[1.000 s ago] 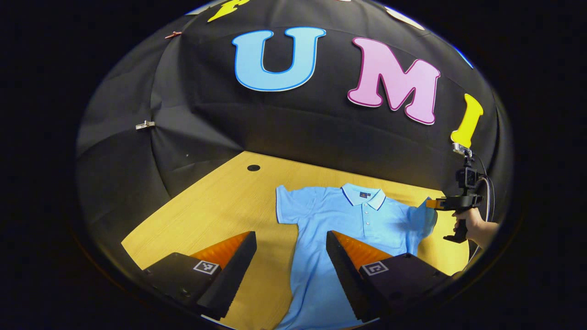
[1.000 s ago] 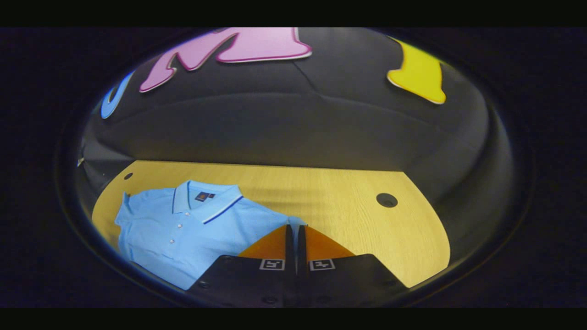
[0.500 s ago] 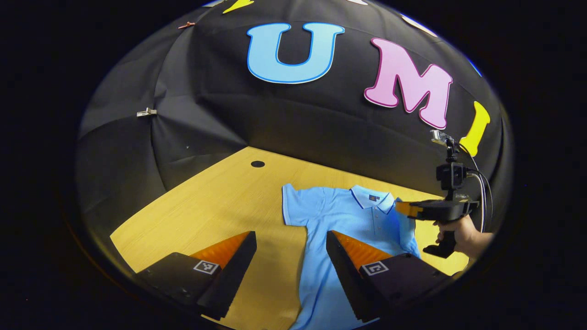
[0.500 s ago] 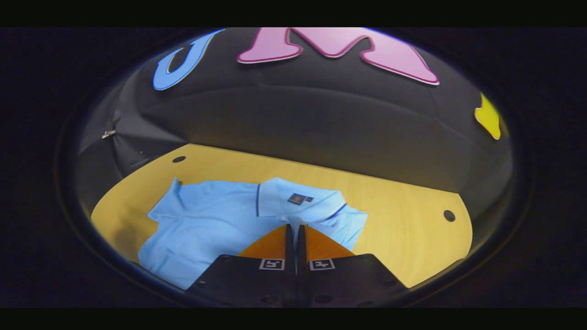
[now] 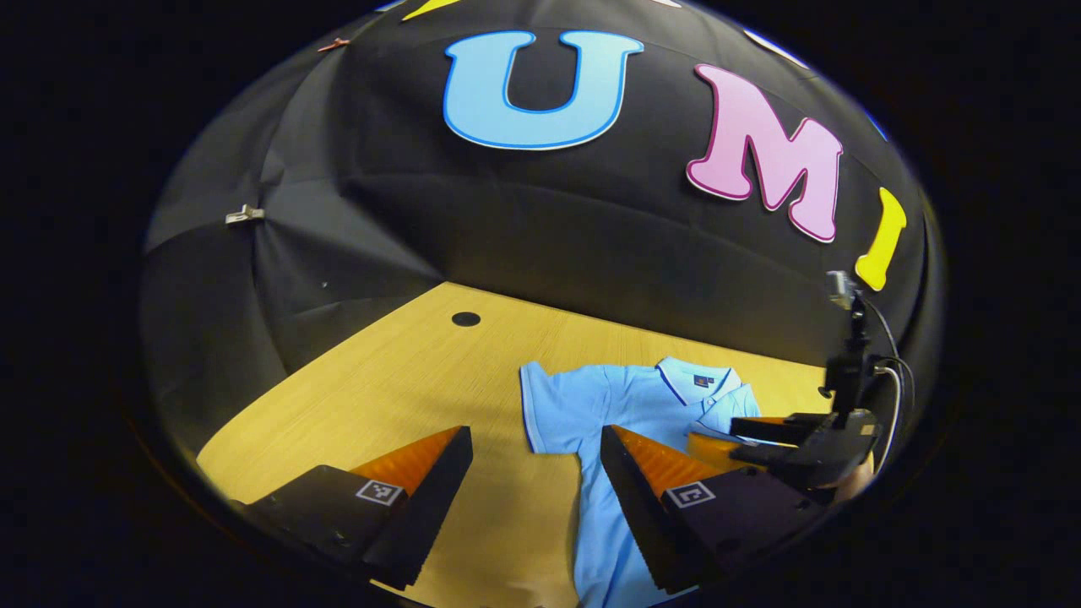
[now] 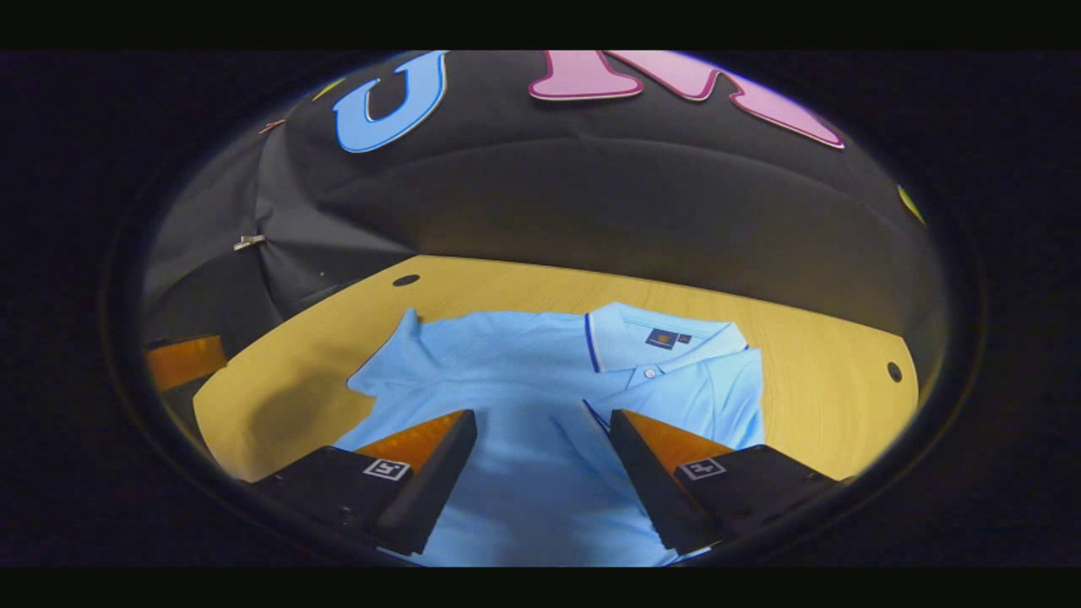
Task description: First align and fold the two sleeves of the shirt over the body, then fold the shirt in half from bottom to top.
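Polo shirt (image 6: 507,371) lies flat on the wooden table (image 6: 828,355), collar toward the booth's wall, directly beneath my right gripper (image 6: 540,439). Those jaws stand wide apart and hold nothing; cloth shows in the gap between them. Just past the right-hand finger, the right sleeve (image 6: 718,397) lies turned in over the chest, its trimmed edge running across the body just below the placket buttons. I judge that fold done. My left gripper (image 5: 536,460) is also spread wide and empty, hovering above the table near the shirt's hem side, with bare wood between its fingers. Beyond it the left sleeve (image 5: 549,397) sticks out flat on the table, unfolded. So by my reading one sleeve is done, the other is left, and the bottom-to-top fold comes after that. The shirt is light blue with a dark-edged collar (image 6: 642,333) and a small tag inside the neck, mostly smooth.
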### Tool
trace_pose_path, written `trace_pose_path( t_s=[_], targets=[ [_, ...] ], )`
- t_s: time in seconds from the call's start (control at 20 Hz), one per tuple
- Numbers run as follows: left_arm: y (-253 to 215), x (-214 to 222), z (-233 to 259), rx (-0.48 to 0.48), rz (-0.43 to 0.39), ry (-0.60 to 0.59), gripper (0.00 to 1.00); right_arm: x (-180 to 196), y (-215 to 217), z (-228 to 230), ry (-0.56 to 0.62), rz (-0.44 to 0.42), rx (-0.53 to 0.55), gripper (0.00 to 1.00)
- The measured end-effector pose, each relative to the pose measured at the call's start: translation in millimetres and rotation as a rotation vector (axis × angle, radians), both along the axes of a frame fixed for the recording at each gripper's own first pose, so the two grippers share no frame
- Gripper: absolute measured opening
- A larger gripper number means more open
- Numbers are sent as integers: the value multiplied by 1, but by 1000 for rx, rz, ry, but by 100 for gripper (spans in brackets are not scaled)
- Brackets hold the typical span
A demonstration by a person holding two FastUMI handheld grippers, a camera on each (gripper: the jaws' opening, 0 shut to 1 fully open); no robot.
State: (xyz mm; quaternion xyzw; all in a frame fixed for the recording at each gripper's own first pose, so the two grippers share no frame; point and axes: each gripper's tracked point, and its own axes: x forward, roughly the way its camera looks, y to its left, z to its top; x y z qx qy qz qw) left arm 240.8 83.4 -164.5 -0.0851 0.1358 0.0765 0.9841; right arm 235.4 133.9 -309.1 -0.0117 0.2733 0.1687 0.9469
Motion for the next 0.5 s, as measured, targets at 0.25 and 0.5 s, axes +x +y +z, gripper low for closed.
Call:
trace_pose_path(
  t_s=[0.25, 0.5],
  targets=[
    [4, 68, -11, 54, -43, 36, 97, -34, -76, 13, 8, -109, -13, 99],
    [5, 140, -40, 28, -49, 75, 97, -46, -162, 24, -51, -249, -57, 99]
  ],
)
